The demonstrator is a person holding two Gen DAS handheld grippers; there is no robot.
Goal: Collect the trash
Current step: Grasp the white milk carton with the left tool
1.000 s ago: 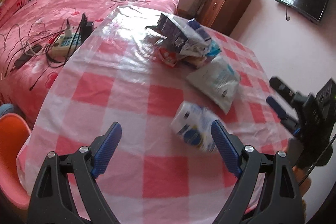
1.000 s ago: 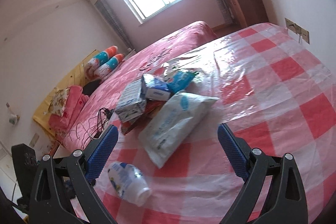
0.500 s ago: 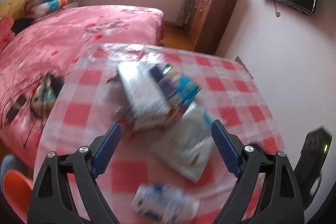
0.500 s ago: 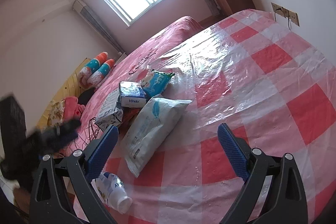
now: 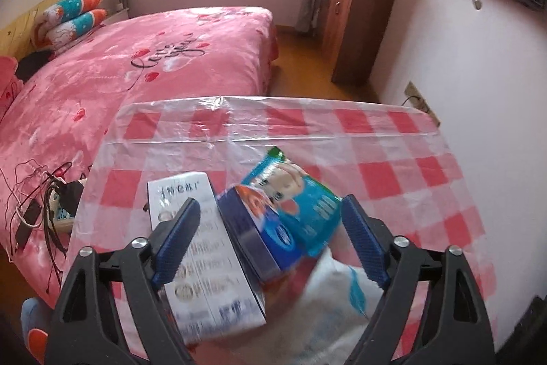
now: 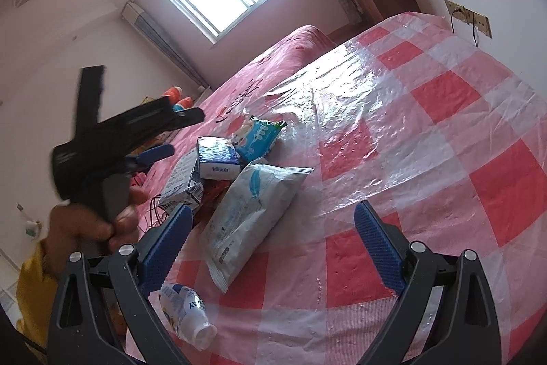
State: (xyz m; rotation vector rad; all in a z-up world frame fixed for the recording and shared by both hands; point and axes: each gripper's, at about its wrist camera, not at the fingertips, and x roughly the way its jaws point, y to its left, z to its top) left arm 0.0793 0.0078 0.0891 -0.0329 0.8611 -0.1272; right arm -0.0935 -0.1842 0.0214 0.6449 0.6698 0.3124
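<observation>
1. Lying in a heap near the bench's (image 6: 444, 112) left side were a milk carton (image 5: 205, 259), a dark blue tissue pack (image 5: 253, 238) and a teal snack packet (image 5: 301, 194).
2. Just nearer sat a white wipes pack (image 6: 253, 211), touching the heap, and a small white bottle (image 6: 186, 313) lay on its side at the near edge.
3. Over the heap, the left tool (image 5: 270, 242) was closing, its pads flanking the tissue pack and snack packet without pressing them.
4. Nearer, the right tool (image 6: 273, 248) stood spread and empty.
5. A pink bed (image 5: 136, 64) lay beyond.
</observation>
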